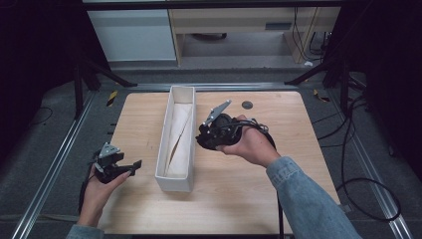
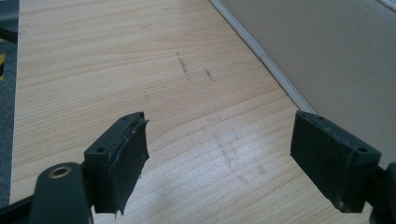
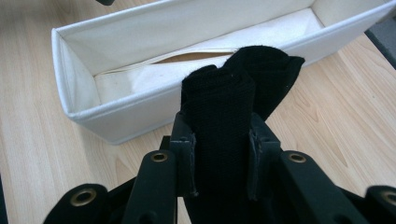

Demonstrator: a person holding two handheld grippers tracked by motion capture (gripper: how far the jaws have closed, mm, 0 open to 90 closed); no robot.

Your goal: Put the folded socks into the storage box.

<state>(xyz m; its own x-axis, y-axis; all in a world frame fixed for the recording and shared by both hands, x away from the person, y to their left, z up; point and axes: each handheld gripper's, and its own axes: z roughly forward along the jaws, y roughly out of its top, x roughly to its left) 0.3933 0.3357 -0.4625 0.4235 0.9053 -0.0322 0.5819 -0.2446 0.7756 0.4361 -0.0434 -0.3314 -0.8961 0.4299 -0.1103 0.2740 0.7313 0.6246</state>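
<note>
A long white fabric box [image 1: 175, 142] lies lengthwise on the wooden table [image 1: 249, 194], its loose cream liner [image 1: 180, 134] showing inside. My right gripper [image 1: 203, 138] hovers just right of the box's middle, shut on a folded black knit cloth [image 3: 233, 102] that sticks up between its jaws toward the box [image 3: 140, 79]. My left gripper [image 1: 132, 167] is low at the table's left edge, open with nothing between its pads [image 2: 128, 158], pointing toward the box's near left wall [image 2: 327, 60].
A small dark round mark [image 1: 247, 104] sits near the table's far edge. Metal rails [image 1: 59, 159] run along the table's sides, and cables [image 1: 368, 184] trail on the floor at the right. Cabinets [image 1: 134, 30] stand beyond the table.
</note>
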